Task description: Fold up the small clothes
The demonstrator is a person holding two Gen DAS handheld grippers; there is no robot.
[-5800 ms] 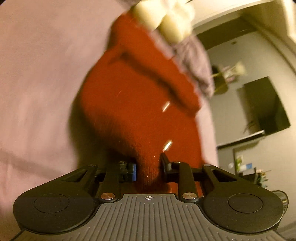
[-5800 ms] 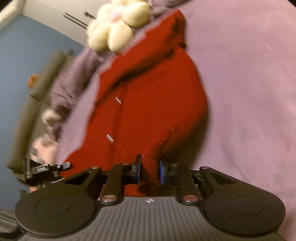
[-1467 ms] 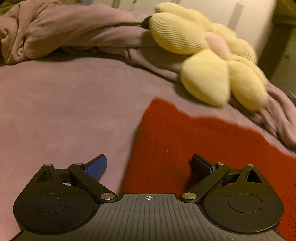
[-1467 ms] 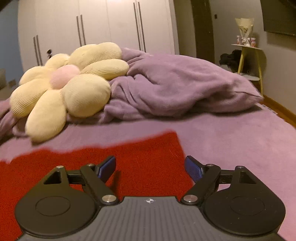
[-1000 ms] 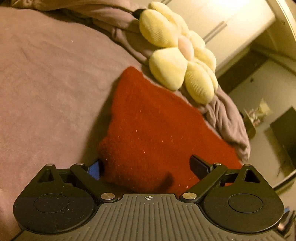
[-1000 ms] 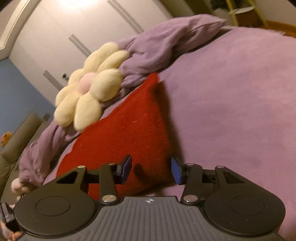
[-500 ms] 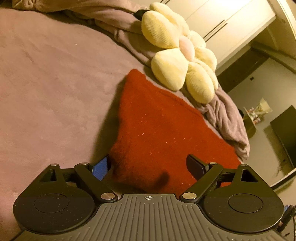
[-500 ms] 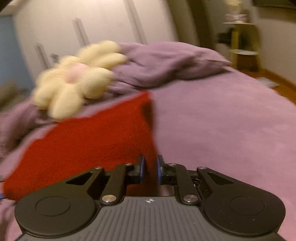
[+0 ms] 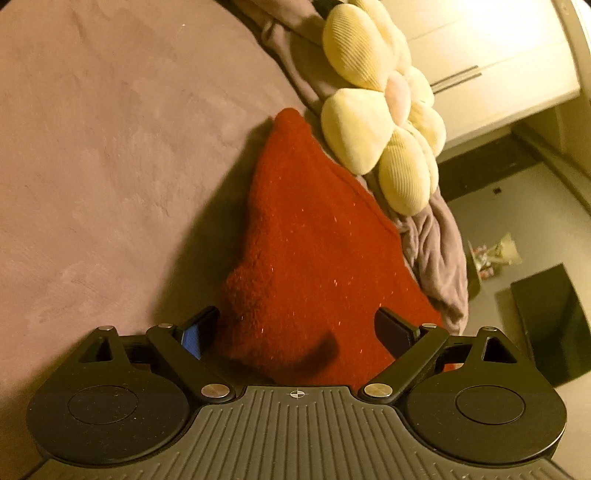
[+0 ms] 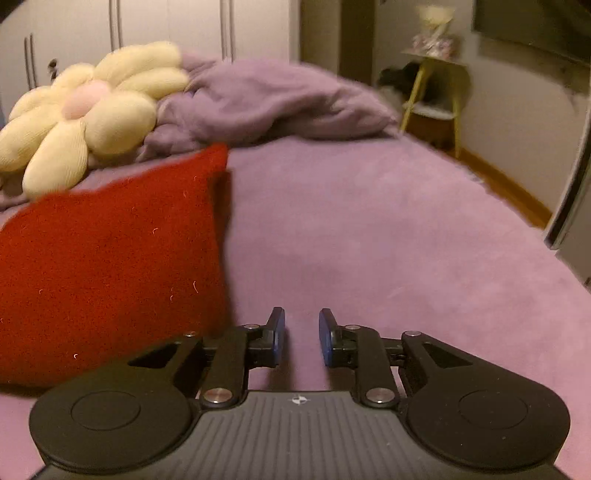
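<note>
A red knitted garment [image 9: 314,251] lies folded on the purple bed cover [image 9: 110,166], and its near corner reaches between my left gripper's fingers. My left gripper [image 9: 297,332] is open wide, with the pads off the knit on both sides. In the right wrist view the red garment [image 10: 110,258] lies to the left. My right gripper [image 10: 302,325] hovers over bare bed cover [image 10: 369,240] just right of the garment's edge. Its jaws stand a narrow gap apart and are opening, with nothing between them.
A yellow flower cushion [image 10: 85,110] and a crumpled purple blanket [image 10: 266,99] lie beyond the garment at the head of the bed. White wardrobe doors [image 10: 166,22] stand behind. A yellow side table [image 10: 432,96] and wooden floor [image 10: 506,184] lie past the bed's right edge.
My right gripper was shut at the garment's right edge half a second ago; it now stands slightly apart and clear, to the right of the garment. My left gripper has sunk closer to the near corner.
</note>
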